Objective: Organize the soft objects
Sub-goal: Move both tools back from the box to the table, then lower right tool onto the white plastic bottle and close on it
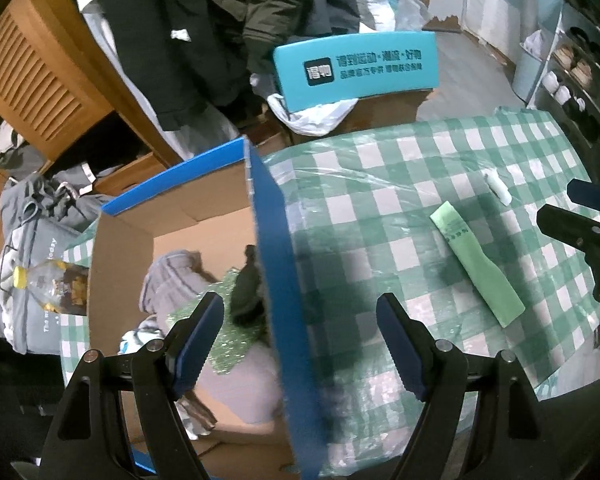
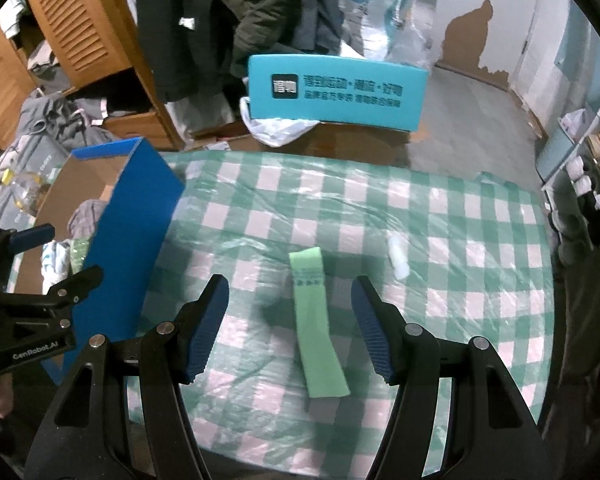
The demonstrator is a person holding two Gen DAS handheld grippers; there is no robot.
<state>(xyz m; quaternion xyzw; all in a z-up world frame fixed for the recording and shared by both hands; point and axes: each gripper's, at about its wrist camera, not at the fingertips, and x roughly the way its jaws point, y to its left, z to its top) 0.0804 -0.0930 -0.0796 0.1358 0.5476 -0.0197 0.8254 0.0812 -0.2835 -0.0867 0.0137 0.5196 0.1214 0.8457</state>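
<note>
Both grippers w/ jaws apart, nothing between the pads. Right gripper (image 2: 290, 326) hangs over the green sock (image 2: 320, 324), which lies flat on the checked tablecloth (image 2: 460, 240), not touching it. Left gripper (image 1: 300, 344) straddles the blue wall of the cardboard box (image 1: 276, 280); grey cloth (image 1: 172, 276) & other soft bits inside. Small white roll (image 2: 398, 258) near the sock.

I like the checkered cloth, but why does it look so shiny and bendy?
Both wrist views are fisheye, so the checkered cloth bulges and its edges curve; the shine in both is light glaring off clear plastic over it; the green sock looks slightly blurred.
</note>
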